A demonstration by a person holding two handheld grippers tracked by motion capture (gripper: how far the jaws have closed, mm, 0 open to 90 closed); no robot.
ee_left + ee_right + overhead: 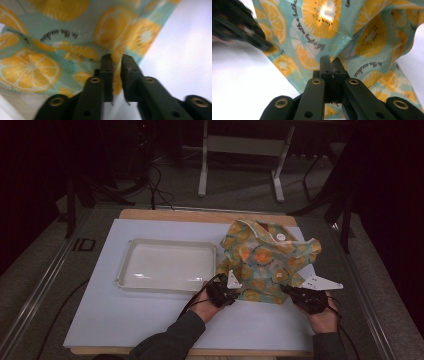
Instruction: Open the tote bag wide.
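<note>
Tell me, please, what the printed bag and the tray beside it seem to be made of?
Bag: thin woven-looking fabric, matte, citrus print; it creases and drapes softly. Tray: clear, glossy, probably rigid plastic; the white board shows through and its rim catches light.

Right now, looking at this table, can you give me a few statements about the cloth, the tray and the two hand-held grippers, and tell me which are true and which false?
1. The cloth has an orange-slice print on pale blue-green. True.
2. The cloth lies inside the clear tray. False: it is bunched up on the white board, to the right of the tray.
3. The right hand-held gripper is shut on the cloth's edge. True.
4. The tray holds several things. False: nothing can be seen in it.
5. The left hand-held gripper has a fold of cloth between its jaws. True: the jaws stand slightly apart with the fabric in the gap.
6. The cloth is spread out flat. False: it stands crumpled and raised.
</note>
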